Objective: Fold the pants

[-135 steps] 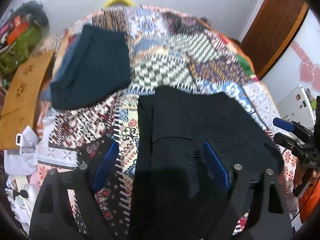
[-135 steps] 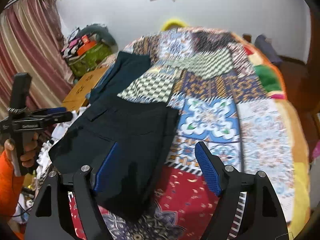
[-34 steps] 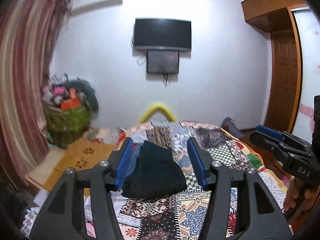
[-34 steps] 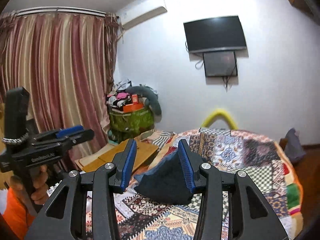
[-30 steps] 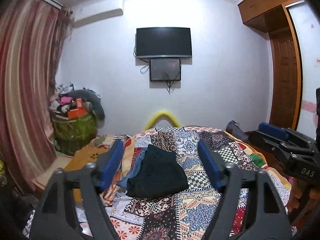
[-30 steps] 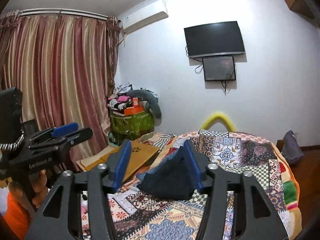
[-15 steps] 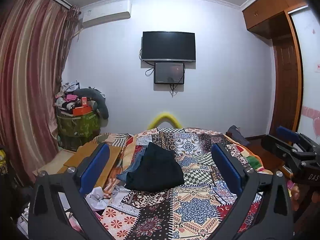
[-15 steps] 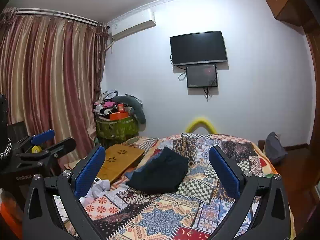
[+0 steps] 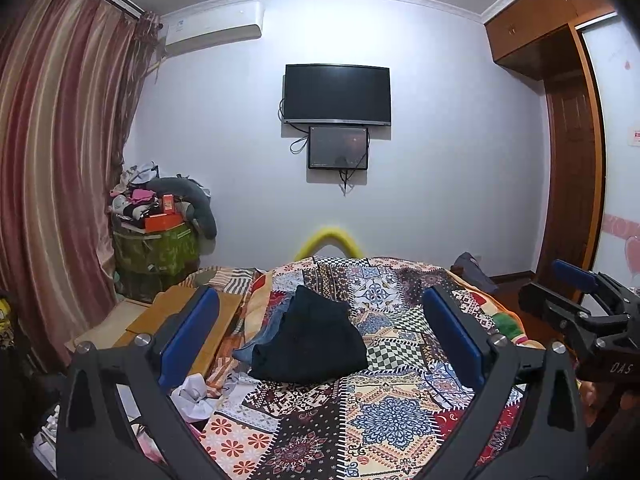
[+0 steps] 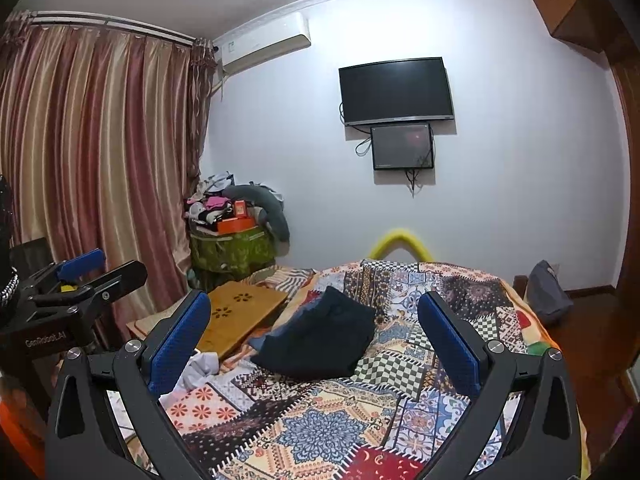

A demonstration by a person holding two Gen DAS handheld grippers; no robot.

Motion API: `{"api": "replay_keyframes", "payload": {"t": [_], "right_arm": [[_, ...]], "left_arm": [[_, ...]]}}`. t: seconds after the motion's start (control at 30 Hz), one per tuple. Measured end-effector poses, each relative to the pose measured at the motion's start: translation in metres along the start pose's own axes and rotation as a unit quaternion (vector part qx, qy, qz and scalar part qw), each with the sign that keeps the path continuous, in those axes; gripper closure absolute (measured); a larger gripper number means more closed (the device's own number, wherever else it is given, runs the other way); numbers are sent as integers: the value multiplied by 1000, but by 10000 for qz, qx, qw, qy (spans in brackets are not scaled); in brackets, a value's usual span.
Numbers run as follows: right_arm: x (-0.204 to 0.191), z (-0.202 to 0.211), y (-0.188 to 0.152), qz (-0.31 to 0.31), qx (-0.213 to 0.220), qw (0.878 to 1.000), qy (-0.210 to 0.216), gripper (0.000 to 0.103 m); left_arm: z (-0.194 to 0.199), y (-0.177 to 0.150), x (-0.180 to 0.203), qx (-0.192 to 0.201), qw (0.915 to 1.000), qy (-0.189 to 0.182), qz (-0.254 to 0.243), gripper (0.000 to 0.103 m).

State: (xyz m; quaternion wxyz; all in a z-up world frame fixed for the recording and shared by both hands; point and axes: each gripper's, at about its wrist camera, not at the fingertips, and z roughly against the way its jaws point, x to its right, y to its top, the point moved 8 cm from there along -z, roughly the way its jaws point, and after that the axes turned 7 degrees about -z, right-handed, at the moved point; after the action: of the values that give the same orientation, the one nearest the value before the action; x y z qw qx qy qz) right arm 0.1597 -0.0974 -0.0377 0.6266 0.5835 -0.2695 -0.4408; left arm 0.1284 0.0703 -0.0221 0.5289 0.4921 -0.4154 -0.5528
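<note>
A folded dark garment (image 9: 310, 342) lies on top of a blue one on the far left part of the patchwork bed (image 9: 384, 412); it also shows in the right wrist view (image 10: 320, 340). My left gripper (image 9: 320, 336) is open and empty, raised level above the bed's near end. My right gripper (image 10: 314, 336) is open and empty, held the same way. Each gripper shows at the edge of the other's view: the right one (image 9: 580, 312) and the left one (image 10: 80, 280). The black pants from earlier are out of view.
A wooden lap table (image 10: 240, 312) and white cloth (image 10: 200, 368) sit left of the bed. A green bin piled with clutter (image 9: 156, 248) stands by the striped curtain (image 9: 52, 200). A TV (image 9: 337, 94) hangs on the far wall. A wooden door (image 9: 572, 184) is at right.
Both grippers have lifted off the black pants and tilted up to face the room. Their jaws, half closed a second ago, have opened wide.
</note>
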Motion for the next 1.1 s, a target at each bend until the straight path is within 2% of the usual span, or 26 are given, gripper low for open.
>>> {"api": "replay_keyframes", "payload": {"t": [1.1], "right_arm": [[6, 8, -1, -228, -32, 9997, -75, 0]], "left_arm": [[-12, -7, 6, -194, 9993, -326, 46, 0]]}}
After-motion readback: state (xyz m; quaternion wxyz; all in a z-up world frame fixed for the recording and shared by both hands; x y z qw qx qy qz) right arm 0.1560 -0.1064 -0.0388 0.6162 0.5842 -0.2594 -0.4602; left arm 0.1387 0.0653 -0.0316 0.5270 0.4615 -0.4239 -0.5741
